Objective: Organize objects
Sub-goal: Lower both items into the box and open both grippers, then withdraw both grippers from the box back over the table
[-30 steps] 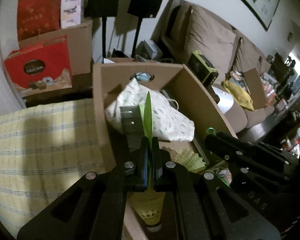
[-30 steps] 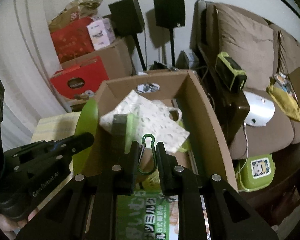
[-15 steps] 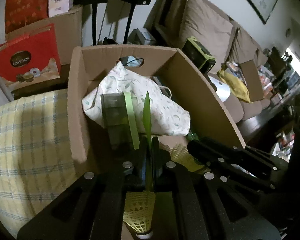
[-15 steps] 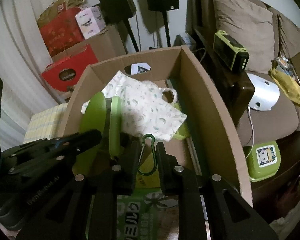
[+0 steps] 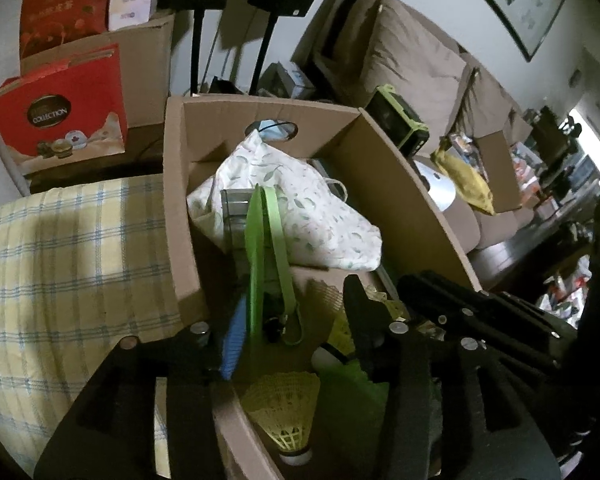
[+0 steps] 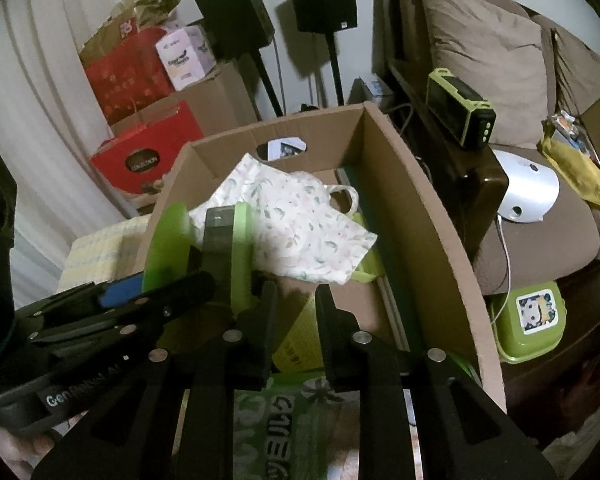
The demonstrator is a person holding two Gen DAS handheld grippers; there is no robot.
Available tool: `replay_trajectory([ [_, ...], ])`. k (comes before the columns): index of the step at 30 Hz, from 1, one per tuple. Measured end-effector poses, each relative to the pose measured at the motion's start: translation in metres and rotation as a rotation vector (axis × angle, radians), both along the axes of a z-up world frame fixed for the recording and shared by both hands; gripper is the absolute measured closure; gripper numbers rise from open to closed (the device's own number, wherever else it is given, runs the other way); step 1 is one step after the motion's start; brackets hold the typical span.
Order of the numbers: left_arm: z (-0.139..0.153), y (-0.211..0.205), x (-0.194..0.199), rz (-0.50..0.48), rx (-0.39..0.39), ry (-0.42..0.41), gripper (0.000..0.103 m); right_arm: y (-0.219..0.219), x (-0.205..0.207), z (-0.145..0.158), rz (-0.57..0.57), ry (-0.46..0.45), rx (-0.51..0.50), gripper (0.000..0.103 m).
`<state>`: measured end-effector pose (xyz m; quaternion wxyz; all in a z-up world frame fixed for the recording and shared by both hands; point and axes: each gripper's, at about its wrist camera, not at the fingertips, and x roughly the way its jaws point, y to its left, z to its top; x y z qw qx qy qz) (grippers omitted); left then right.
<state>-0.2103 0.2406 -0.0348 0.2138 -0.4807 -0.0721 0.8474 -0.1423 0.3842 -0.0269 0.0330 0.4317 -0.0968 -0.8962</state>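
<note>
An open cardboard box (image 5: pixel 176 208) (image 6: pixel 412 216) holds a white leaf-print cloth bag (image 5: pixel 300 208) (image 6: pixel 300 216), a clear container with a green rim (image 5: pixel 276 248) (image 6: pixel 220 248) and a flat green lid (image 5: pixel 255 264) (image 6: pixel 164 240) standing on edge beside it. My left gripper (image 5: pixel 288 316) is open, its fingers either side of the lid's lower edge. My right gripper (image 6: pixel 294 312) is open and empty over the box's near end. The green carabiner is out of sight. Yellow shuttlecocks (image 5: pixel 284 412) lie below the left gripper.
A yellow checked cloth (image 5: pixel 72 264) covers the surface left of the box. Red gift boxes (image 5: pixel 60 108) (image 6: pixel 148 156) and speaker stands (image 6: pixel 324 40) stand behind. A sofa (image 6: pixel 496 64), a green radio (image 6: pixel 460 112) and a green lunch box (image 6: pixel 528 320) are on the right.
Both grippers have opened. The left one has let go of the green lid, which now stands in the box. The right one has let go of the carabiner, which is gone from view.
</note>
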Motion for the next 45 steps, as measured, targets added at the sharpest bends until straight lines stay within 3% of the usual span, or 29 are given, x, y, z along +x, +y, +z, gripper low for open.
replay_trajectory([
  [5, 0.012, -0.006, 0.003, -0.011, 0.026, 0.023, 0.045, -0.001, 0.008, 0.011, 0.0, 0.025, 0.0, 0.082],
  [10, 0.018, -0.006, 0.001, -0.022, 0.04, 0.006, 0.044, 0.0, 0.014, 0.018, -0.008, 0.042, -0.004, 0.08],
  [13, 0.023, -0.008, 0.005, -0.017, 0.031, 0.027, 0.044, 0.002, 0.017, 0.02, -0.01, 0.041, 0.004, 0.077],
  [20, 0.035, -0.025, 0.017, 0.021, -0.017, 0.088, 0.031, 0.0, 0.021, 0.021, -0.009, 0.05, 0.013, 0.077],
  [28, 0.044, -0.059, 0.034, 0.079, -0.075, 0.162, 0.011, -0.01, 0.028, 0.029, 0.0, 0.08, 0.045, 0.06],
  [40, 0.047, -0.113, 0.067, 0.147, -0.106, 0.214, 0.007, -0.044, 0.044, 0.042, 0.047, 0.136, 0.102, 0.024],
  [45, 0.052, -0.133, 0.085, 0.173, -0.098, 0.235, 0.001, -0.061, 0.054, 0.047, 0.068, 0.165, 0.134, 0.02],
])
